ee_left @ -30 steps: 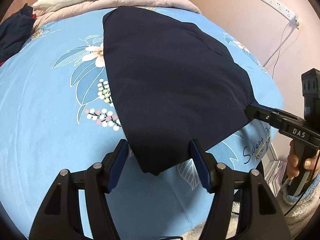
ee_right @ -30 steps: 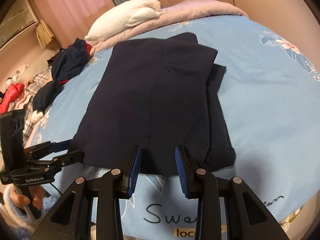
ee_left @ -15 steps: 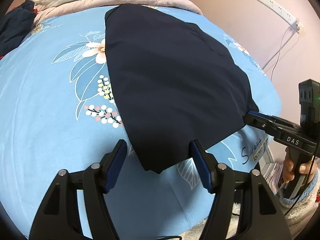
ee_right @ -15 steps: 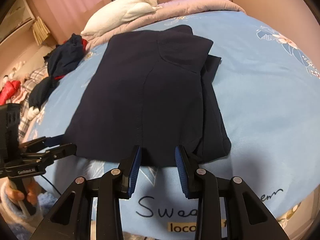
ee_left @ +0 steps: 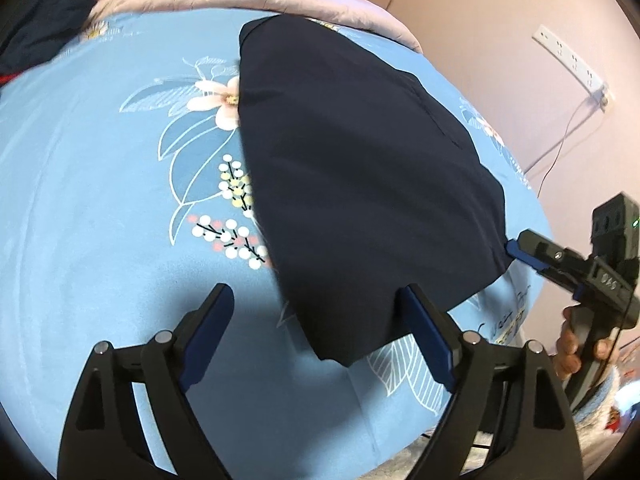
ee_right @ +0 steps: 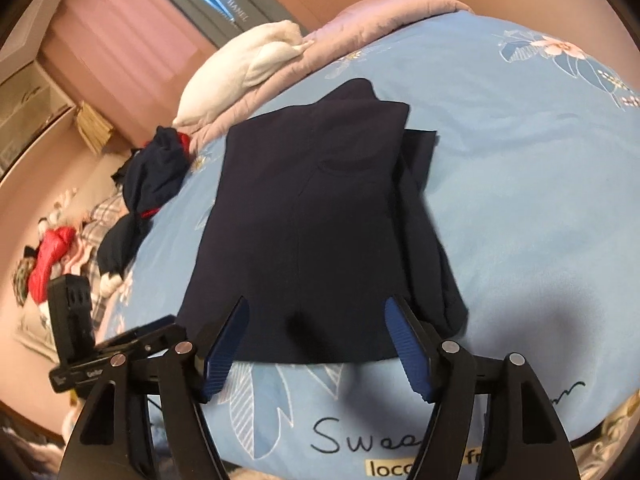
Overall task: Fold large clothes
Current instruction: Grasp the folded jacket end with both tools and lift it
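Note:
A dark navy garment point(ee_left: 360, 184) lies folded flat on the blue floral bed point(ee_left: 100, 240); it also shows in the right wrist view point(ee_right: 312, 232). My left gripper point(ee_left: 316, 320) is open, its fingers straddling the garment's near left corner. My right gripper point(ee_right: 320, 328) is open over the garment's near hem, nothing held. The right gripper shows in the left wrist view point(ee_left: 516, 248) at the garment's right corner. The left gripper shows in the right wrist view point(ee_right: 168, 332) at the left corner.
A white pillow point(ee_right: 248, 76) and pink duvet point(ee_right: 380, 16) lie at the bed's head. A heap of dark and red clothes point(ee_right: 156, 168) sits at the bed's left side. A wall with a power strip point(ee_left: 572, 64) is to the right. The bed's near edge is just below both grippers.
Both grippers have opened wider. The right gripper has let go of the hem it was nearly shut around. The garment lies as before.

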{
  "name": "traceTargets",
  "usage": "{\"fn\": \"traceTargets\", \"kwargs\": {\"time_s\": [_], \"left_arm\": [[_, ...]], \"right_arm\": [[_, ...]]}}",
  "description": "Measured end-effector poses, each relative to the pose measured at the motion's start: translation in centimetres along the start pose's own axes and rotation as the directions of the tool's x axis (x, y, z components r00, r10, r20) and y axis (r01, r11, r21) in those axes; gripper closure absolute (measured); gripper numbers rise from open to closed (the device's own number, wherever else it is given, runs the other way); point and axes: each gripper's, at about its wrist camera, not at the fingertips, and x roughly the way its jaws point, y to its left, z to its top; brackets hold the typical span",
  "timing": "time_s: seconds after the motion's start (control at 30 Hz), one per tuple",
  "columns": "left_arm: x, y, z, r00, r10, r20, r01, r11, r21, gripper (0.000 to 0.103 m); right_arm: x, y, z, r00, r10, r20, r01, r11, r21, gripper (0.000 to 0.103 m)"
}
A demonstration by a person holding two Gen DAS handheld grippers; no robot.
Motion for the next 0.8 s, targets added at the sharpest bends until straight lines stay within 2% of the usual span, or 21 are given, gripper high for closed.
{"fn": "traceTargets", "kwargs": {"time_s": [0.07, 0.13, 0.2, 0.33, 0.43, 0.53, 0.7, 0.8], "left_arm": [[0.2, 0.7, 0.3, 1.000, -0.028, -0.012, 0.028, 0.999, -0.039, 0.015], [0.4, 1.4, 0.5, 0.998, -0.055, -0.019, 0.053, 0.996, -0.076, 0.009], [0.6, 2.4, 0.8, 0.995, -0.101, -0.022, 0.097, 0.986, -0.135, 0.003], [1.1, 4.4, 1.7, 0.974, -0.224, 0.006, 0.219, 0.944, -0.248, 0.001], [1.6, 5.2, 2.4, 0.956, -0.291, 0.030, 0.287, 0.913, -0.291, 0.001], [2.3, 5.6, 3.1, 0.950, -0.309, 0.039, 0.305, 0.900, -0.311, 0.001], [3.9, 6.2, 4.4, 0.927, -0.375, 0.028, 0.361, 0.867, -0.343, 0.001], [4.6, 6.3, 5.4, 0.917, -0.397, 0.034, 0.384, 0.858, -0.342, 0.001]], "right_arm": [[0.1, -0.2, 0.1, 1.000, -0.014, 0.001, 0.014, 1.000, 0.014, 0.031], [0.1, -0.7, 0.4, 1.000, -0.019, 0.007, 0.019, 0.999, 0.041, 0.024], [-0.1, -1.5, 0.6, 1.000, 0.020, 0.013, -0.021, 0.996, 0.088, 0.024], [0.1, -3.1, 1.3, 0.997, 0.078, 0.016, -0.079, 0.984, 0.162, 0.024], [0.2, -3.3, 1.9, 0.997, 0.076, 0.014, -0.078, 0.983, 0.168, 0.024], [0.1, -3.8, 2.4, 1.000, 0.025, 0.013, -0.026, 0.984, 0.179, 0.019], [1.2, -5.5, 3.0, 0.996, 0.087, -0.003, -0.083, 0.966, 0.247, 0.018], [2.3, -6.0, 3.4, 0.993, 0.114, -0.022, -0.104, 0.958, 0.268, 0.018]]}}
